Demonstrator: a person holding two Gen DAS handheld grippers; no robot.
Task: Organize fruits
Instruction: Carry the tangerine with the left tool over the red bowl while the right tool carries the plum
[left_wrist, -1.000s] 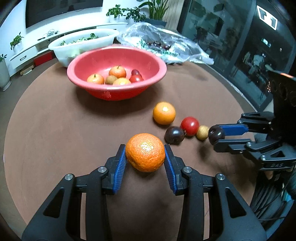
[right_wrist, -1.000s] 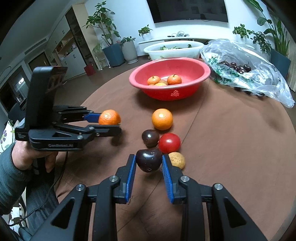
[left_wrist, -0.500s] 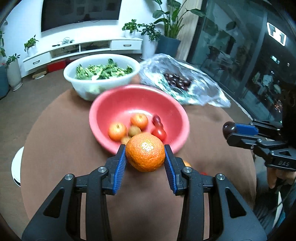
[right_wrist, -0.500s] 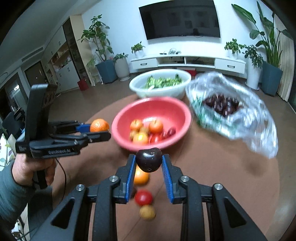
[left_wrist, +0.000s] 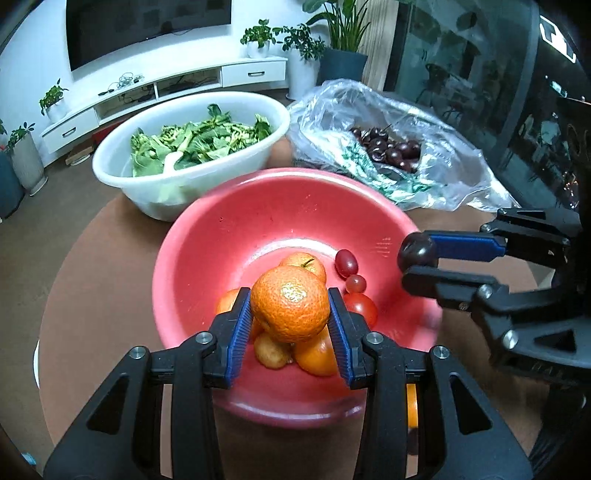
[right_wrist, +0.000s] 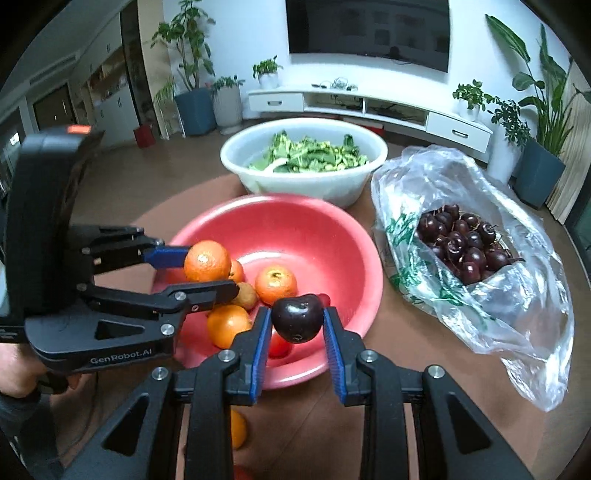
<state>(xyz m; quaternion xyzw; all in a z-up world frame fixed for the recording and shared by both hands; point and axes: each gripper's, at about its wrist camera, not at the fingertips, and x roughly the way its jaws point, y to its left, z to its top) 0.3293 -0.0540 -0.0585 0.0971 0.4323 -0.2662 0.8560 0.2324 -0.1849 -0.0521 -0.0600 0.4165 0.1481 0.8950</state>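
Observation:
My left gripper (left_wrist: 291, 324) is shut on an orange mandarin (left_wrist: 290, 303) and holds it above the red bowl (left_wrist: 207, 251). It shows in the right wrist view too (right_wrist: 207, 273). My right gripper (right_wrist: 295, 328) is shut on a dark plum (right_wrist: 296, 318), held over the bowl's near rim (right_wrist: 332, 221); it also shows in the left wrist view (left_wrist: 419, 258). Several oranges, a small brown fruit and red tomatoes (left_wrist: 360, 306) lie in the bowl. An orange (right_wrist: 237, 428) lies on the brown table below my grippers.
A white basin of green vegetables (left_wrist: 155, 199) stands behind the red bowl. A clear plastic bag of dark cherries (right_wrist: 461, 247) lies to the right of the bowl. The round brown table (left_wrist: 92, 295) ends at the left edge.
Both grippers have moved forward from above the fruits on the table to over the red bowl, each still holding its fruit. The bowl looms larger and closer now.

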